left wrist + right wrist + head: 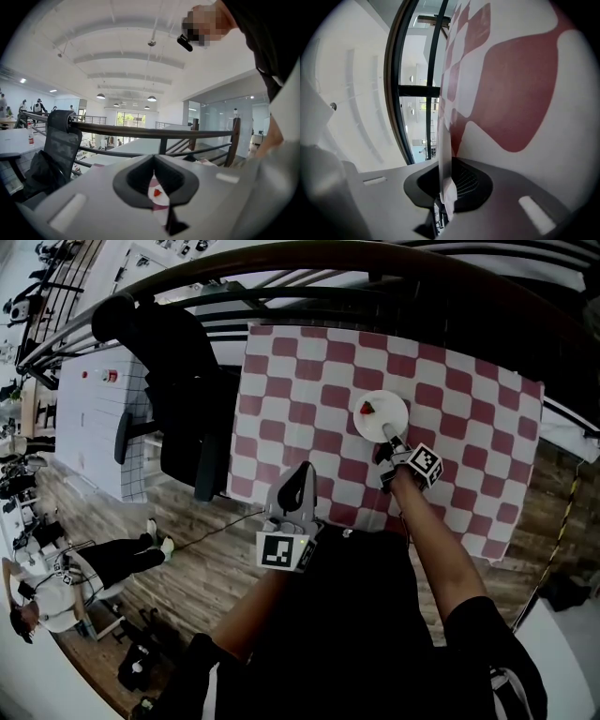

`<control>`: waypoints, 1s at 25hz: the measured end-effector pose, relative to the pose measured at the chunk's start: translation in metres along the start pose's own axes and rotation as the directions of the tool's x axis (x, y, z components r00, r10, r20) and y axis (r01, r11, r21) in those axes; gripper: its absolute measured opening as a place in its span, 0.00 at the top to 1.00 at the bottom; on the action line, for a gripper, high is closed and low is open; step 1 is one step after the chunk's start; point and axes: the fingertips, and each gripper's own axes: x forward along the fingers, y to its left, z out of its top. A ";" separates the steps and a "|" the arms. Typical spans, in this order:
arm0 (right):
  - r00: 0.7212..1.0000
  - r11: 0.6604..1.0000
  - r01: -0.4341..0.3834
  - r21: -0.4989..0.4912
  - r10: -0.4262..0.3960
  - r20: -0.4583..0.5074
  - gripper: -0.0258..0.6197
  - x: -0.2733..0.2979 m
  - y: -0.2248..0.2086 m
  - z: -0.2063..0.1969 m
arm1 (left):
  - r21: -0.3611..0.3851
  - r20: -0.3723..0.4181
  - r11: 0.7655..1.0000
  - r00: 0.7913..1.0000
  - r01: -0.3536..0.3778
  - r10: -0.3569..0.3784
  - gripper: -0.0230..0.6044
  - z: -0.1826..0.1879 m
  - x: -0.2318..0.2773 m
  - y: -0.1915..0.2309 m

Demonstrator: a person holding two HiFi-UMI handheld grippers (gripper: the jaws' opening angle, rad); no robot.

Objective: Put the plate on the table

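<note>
- Head view only: the whole white plate (384, 420) over the red-and-white checked table (291, 399), toward its far right part, with a small red piece (367, 410) on top.
- Same view: right gripper (389, 436) reaching in from the near side, clamped on the plate's near rim.
- Right gripper view: plate seen edge-on as a thin white strip pinched between the pads, with the checked table close beside it. Red piece out of sight from this angle. Touching the table or just clear of it, impossible to tell.
- Left gripper (302, 476) held by the table's near edge, well apart from the plate, jaws pressed together on nothing.
- Left gripper view: through the narrow slit between those jaws, a sliver of checks and plate with the red piece. Beyond, a dark railing (159, 132) and a black mesh chair (56, 150).
- Head view alone: a seated person (84, 568) at lower left.
</note>
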 end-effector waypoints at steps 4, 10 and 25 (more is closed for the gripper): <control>0.995 0.996 0.091 -0.018 -0.090 0.028 0.90 -0.003 -0.004 0.000 | -0.064 0.007 0.998 1.000 0.006 -0.005 0.95 -0.002 -0.001 -0.001; 0.964 0.964 0.261 -0.052 -0.257 0.067 0.77 -0.024 -0.014 0.000 | -0.063 -0.020 0.998 1.000 0.005 -0.007 0.95 -0.008 -0.001 -0.005; 0.898 0.894 0.426 -0.140 -0.399 0.187 0.62 -0.081 -0.027 -0.010 | 0.026 0.024 0.995 0.995 0.099 -0.099 0.95 0.005 -0.035 -0.006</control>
